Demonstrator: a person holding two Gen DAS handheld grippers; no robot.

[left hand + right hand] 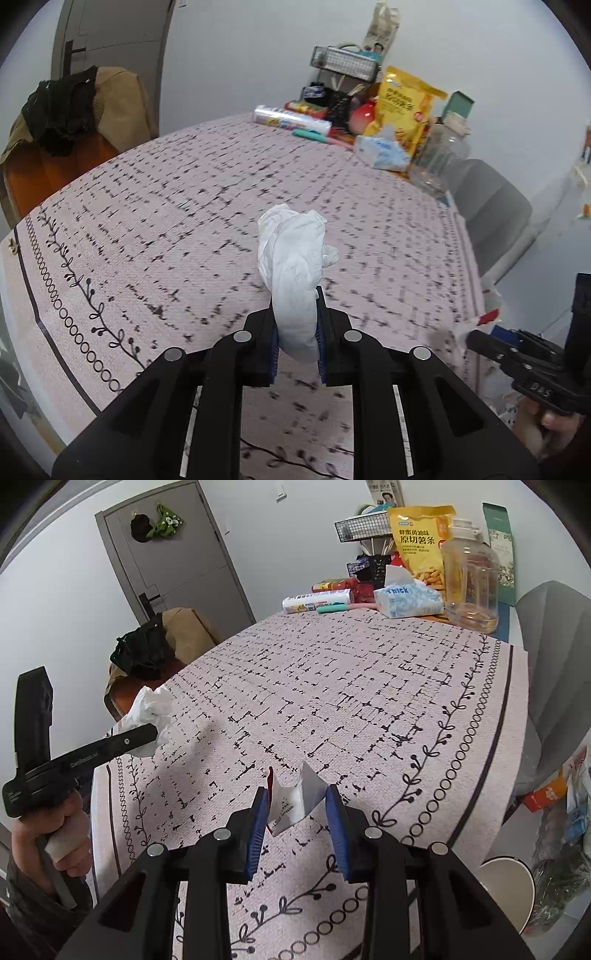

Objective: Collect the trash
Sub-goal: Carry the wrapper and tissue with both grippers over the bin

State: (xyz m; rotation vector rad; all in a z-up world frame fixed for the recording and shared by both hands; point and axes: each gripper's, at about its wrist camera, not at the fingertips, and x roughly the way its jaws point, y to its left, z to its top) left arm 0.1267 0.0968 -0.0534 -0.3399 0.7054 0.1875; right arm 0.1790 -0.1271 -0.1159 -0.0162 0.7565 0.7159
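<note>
My left gripper (pixel 296 325) is shut on a crumpled white tissue (pixel 293 258) and holds it above the patterned tablecloth (pixel 147 221). It also shows in the right wrist view (pixel 147 734), with the tissue (pixel 149 709) at the table's left edge. My right gripper (pixel 297 812) holds a white wrapper with red print (pixel 290 805) between its blue pads (pixel 258 823), a little above the tablecloth (pixel 332 686). The wrapper touches both pads. The right gripper also shows at the right edge of the left wrist view (pixel 476 338).
At the table's far end stand a yellow snack bag (pixel 419 542), a tissue pack (pixel 408 600), a clear plastic jar (pixel 471 579), a wire basket and small packets. A grey chair (pixel 554 664) is at the right. A white bin (pixel 508 890) is on the floor at the lower right.
</note>
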